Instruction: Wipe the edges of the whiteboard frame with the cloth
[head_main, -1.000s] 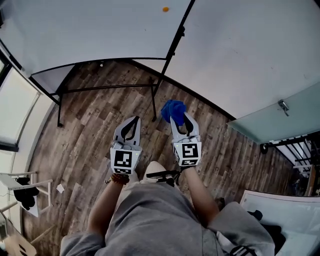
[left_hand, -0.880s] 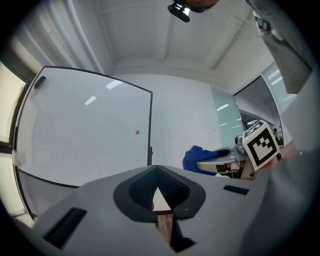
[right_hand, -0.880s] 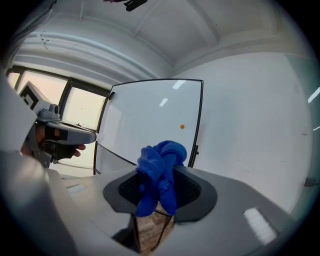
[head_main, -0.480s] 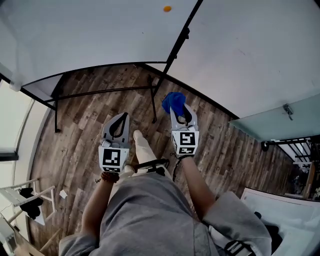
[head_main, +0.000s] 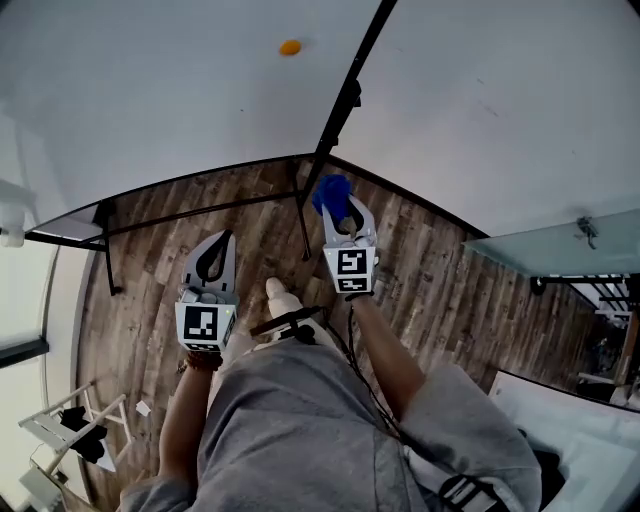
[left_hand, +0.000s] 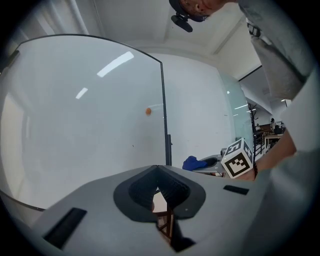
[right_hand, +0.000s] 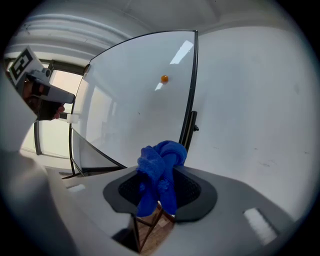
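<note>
The person stands facing the whiteboard (head_main: 150, 90). The right gripper (head_main: 345, 228) has its jaws clamped on a bunched blue cloth (right_hand: 159, 175), which sticks out past the tips. It is held low, near the black upright of the frame (head_main: 345, 100) but apart from it in the right gripper view. The left gripper (head_main: 214, 250) hangs over the wooden floor (head_main: 150, 270) with its jaws closed together on nothing (only floor shows through the gap behind them). By the look of it, the cloth is in hand and ready, while no edge is being wiped yet, so the whole frame seems left to do.
</note>
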